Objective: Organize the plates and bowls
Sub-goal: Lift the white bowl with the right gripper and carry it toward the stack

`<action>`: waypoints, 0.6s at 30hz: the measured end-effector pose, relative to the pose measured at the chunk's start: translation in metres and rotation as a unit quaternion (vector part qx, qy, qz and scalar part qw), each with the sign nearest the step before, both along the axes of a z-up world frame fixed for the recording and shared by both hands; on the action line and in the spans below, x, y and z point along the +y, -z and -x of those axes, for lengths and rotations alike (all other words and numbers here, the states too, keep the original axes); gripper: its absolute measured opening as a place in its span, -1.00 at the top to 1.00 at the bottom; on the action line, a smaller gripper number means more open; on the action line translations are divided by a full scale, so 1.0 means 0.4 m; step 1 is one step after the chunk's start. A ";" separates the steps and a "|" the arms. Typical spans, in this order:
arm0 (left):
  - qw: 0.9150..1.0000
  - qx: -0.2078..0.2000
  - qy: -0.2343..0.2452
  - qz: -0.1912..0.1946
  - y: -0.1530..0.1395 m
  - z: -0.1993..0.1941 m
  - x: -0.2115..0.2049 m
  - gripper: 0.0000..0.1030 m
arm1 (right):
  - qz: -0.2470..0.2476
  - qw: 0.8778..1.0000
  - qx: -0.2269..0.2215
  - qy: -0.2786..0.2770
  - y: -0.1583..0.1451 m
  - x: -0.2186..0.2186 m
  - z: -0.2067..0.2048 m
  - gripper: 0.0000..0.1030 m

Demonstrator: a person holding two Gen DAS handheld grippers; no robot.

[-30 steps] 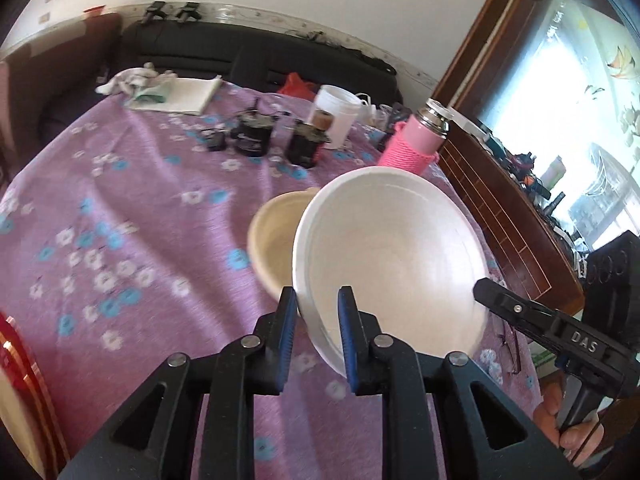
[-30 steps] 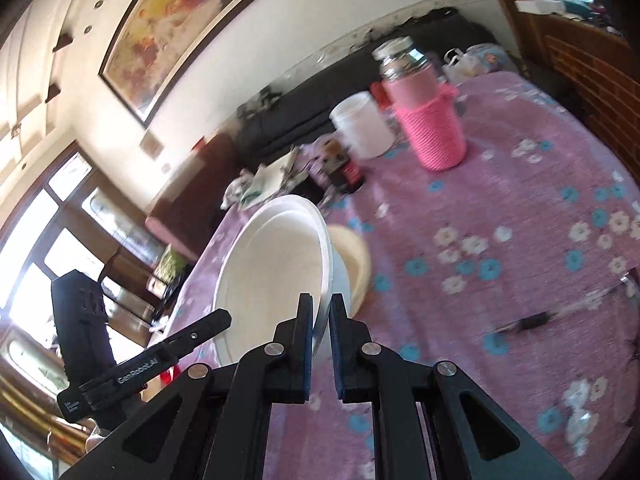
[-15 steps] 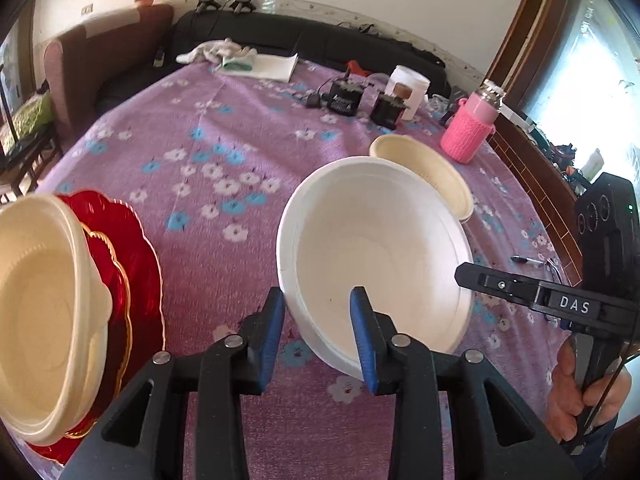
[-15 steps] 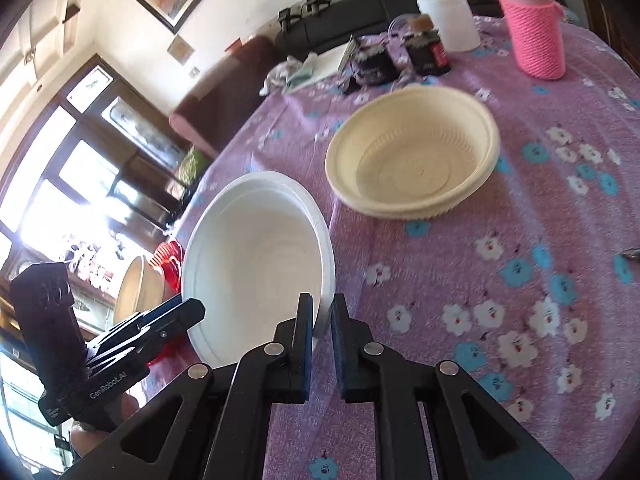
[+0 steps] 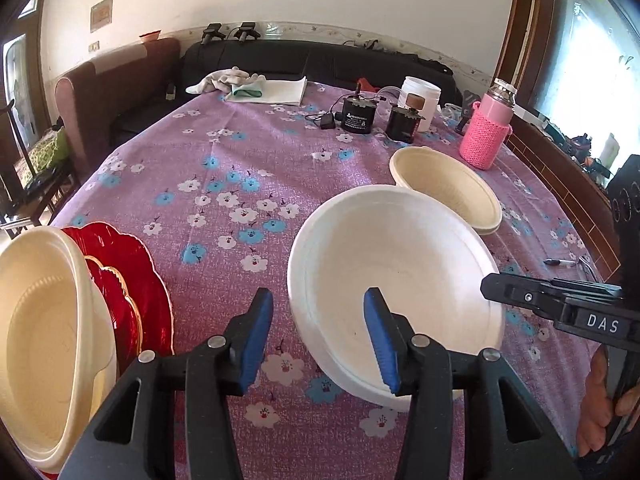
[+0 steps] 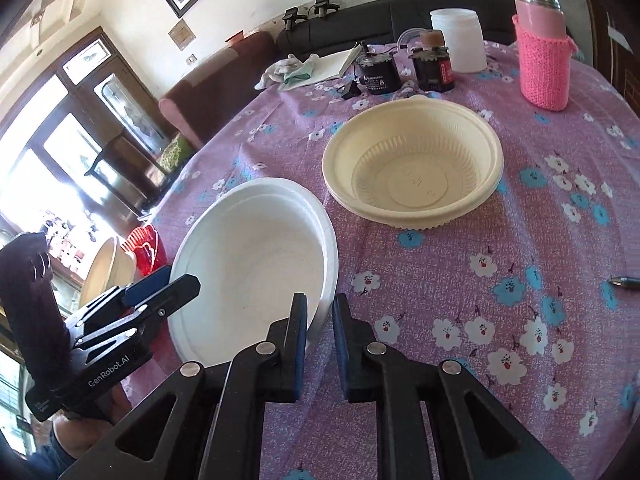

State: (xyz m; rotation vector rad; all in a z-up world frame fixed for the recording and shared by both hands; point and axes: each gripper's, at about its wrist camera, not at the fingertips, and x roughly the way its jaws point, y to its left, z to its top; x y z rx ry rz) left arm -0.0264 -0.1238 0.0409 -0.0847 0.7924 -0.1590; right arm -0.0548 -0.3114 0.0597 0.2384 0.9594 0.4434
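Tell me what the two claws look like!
Both are black plastic with silver rivets and blue ribbed pads on the fingers. The left claw has a black handle with white "GenRobot.AI" lettering, seen from the other camera. The right claw has white "DAS" lettering on its side. A bare hand holds its handle.

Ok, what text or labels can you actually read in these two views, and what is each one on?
"DAS": on the right gripper, seen from the left wrist.
"GenRobot.AI": on the left gripper, seen from the right wrist.
Black canister: white label print, too small to read.
Dark jar: red label, too blurred to read.
Wall plaque: illegible.
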 end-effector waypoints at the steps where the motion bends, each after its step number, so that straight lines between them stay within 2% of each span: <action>1: 1.000 -0.002 0.001 -0.002 0.001 -0.002 -0.003 0.13 | 0.004 1.000 -0.003 0.000 0.000 0.002 0.000 0.71; 2: 1.000 -0.004 0.004 -0.005 0.002 -0.001 -0.007 0.29 | 0.004 1.000 -0.007 0.001 0.001 0.001 0.000 0.71; 4: 1.000 -0.013 0.007 -0.011 0.001 0.005 -0.013 0.43 | 0.002 1.000 -0.012 0.002 -0.001 -0.002 0.006 0.71; 6: 1.000 -0.020 0.009 -0.015 -0.004 0.009 -0.018 0.45 | 0.012 1.000 -0.021 0.008 -0.005 -0.004 0.010 0.70; 12: 0.999 -0.040 0.005 -0.033 -0.022 0.028 -0.024 0.45 | -0.014 0.999 -0.029 0.007 -0.022 -0.016 0.022 0.70; 18: 0.998 -0.051 -0.004 -0.036 -0.032 0.039 -0.018 0.45 | -0.027 0.998 -0.056 -0.003 -0.044 -0.011 0.037 0.70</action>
